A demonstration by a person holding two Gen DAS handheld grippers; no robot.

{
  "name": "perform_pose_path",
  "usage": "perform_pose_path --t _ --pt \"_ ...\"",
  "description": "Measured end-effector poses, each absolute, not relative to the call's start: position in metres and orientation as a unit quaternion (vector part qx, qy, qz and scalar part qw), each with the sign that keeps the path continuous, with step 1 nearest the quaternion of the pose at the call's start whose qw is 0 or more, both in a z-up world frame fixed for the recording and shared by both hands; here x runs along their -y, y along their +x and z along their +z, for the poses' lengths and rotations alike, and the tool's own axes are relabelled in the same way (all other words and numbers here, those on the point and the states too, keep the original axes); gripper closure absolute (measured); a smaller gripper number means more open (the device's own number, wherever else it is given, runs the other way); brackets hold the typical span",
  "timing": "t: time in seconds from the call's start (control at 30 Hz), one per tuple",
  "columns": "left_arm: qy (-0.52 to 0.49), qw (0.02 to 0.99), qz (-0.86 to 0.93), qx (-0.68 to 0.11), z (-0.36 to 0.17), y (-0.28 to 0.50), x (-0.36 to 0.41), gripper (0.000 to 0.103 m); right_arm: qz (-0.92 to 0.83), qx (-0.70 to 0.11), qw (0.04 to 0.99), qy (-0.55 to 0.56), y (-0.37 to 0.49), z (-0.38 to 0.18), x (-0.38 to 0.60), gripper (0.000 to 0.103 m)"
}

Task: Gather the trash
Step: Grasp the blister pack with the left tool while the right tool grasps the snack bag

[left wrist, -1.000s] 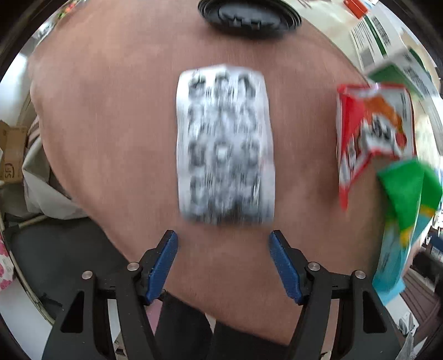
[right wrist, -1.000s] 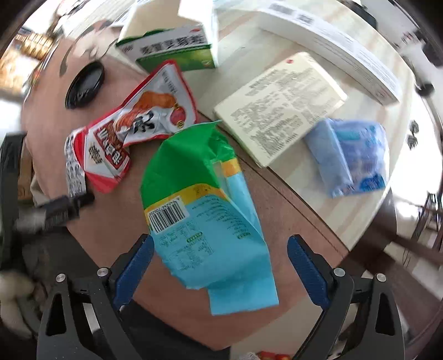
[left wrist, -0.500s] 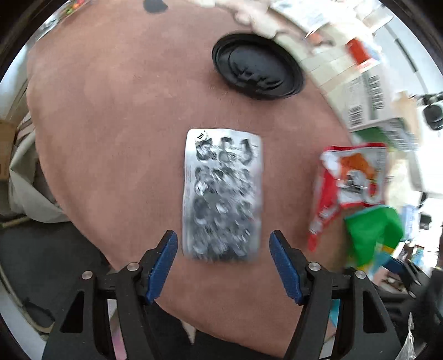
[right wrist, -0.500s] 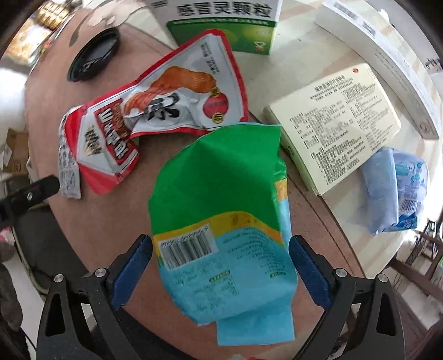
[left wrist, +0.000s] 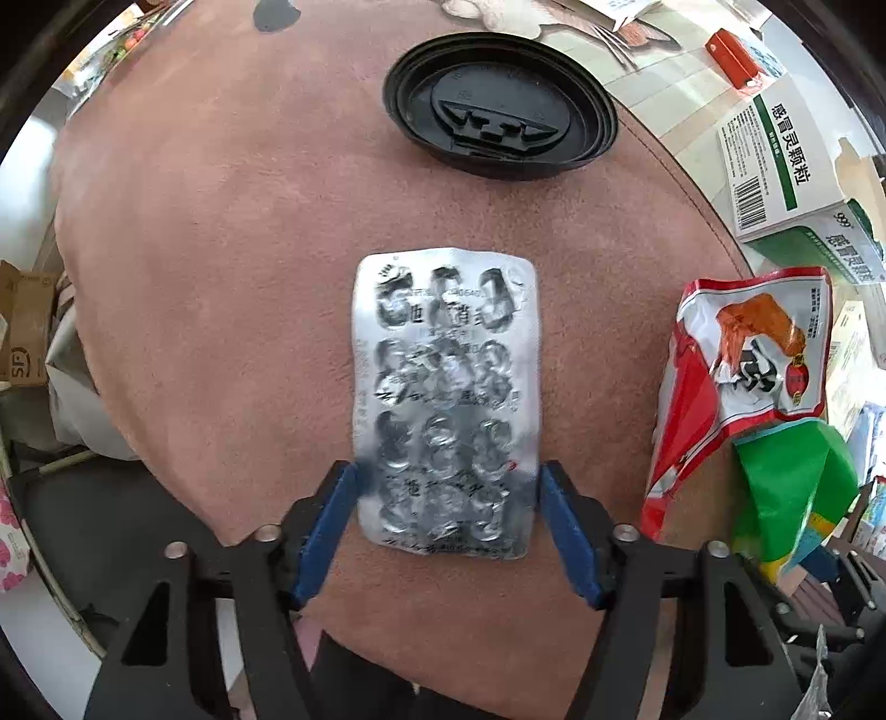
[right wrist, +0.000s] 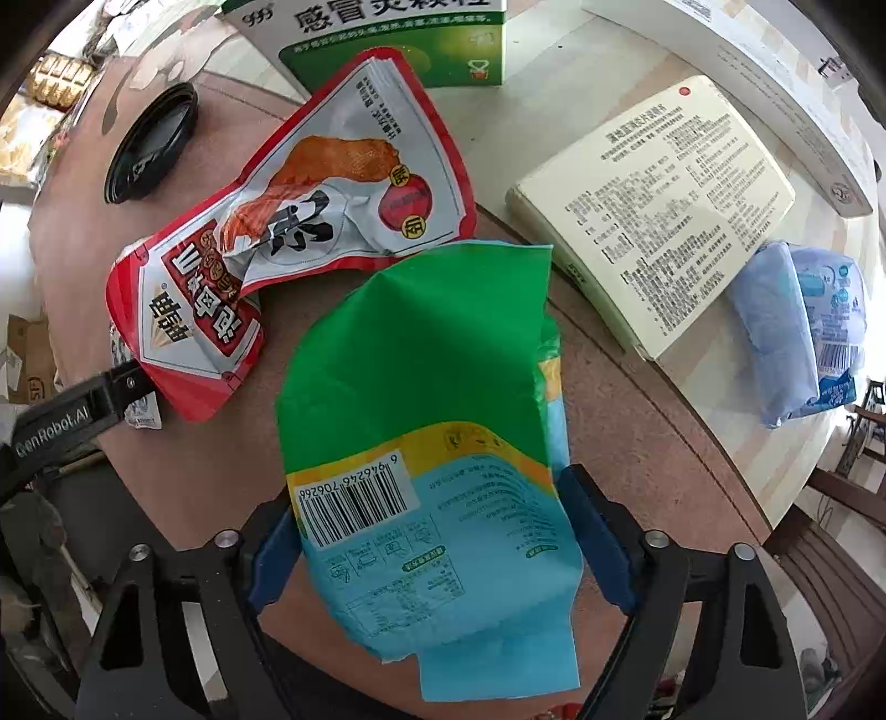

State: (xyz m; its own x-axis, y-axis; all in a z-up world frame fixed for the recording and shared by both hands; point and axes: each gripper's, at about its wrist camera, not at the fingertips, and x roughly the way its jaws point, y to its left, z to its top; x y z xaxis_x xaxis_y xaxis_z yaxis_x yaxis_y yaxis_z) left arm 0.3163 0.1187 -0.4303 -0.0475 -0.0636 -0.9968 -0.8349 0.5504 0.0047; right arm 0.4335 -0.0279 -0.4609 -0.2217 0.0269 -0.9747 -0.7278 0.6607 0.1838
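The red packet (right wrist: pixel 288 238) hides most of the blister pack (right wrist: pixel 135 412). The green box (right wrist: pixel 387 39) is cut off by the top edge. Blister print (left wrist: pixel 446 399) is blurred.

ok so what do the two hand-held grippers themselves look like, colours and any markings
Both look alike. The left hand-held gripper has black angular plastic arms with triangular cut-outs, silver round pivot screws, and two flat blue finger pads. The right hand-held gripper is the same build, with darker blue pads. From the right wrist camera, white "GenRobot.AI" lettering shows on the left one's black body. No cables or sleeves show.
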Motion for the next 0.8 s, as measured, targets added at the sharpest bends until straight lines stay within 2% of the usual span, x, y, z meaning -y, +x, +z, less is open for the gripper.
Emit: perform_pose_path --t 0.1,0.27,0.43,0.7,0.8 --pt "-0.356 0.601 0.335 -0.632 -0.422 0.294 -0.107 0.039 0.331 -0.716 0.564 -0.243 0.438 -0.457 0.035 0.017" --pt "-0.367 0.597 0.326 -0.635 -0.431 0.289 -0.115 0.036 0.326 -0.723 0.562 -0.233 0.445 -0.463 0.039 0.013" --pt "-0.361 0.603 0.324 -0.633 -0.432 0.293 -0.117 0.036 0.327 -0.717 0.568 -0.235 0.445 -0.465 0.039 0.013" --pt "-0.352 0.619 0.310 -0.630 -0.407 0.270 -0.098 0.039 0.332 -0.714 0.579 -0.214 0.445 -0.451 0.051 0.027" --pt "-0.340 0.630 0.305 -0.628 -0.380 0.264 -0.088 0.039 0.334 -0.713 0.580 -0.206 0.444 -0.443 0.056 0.028"
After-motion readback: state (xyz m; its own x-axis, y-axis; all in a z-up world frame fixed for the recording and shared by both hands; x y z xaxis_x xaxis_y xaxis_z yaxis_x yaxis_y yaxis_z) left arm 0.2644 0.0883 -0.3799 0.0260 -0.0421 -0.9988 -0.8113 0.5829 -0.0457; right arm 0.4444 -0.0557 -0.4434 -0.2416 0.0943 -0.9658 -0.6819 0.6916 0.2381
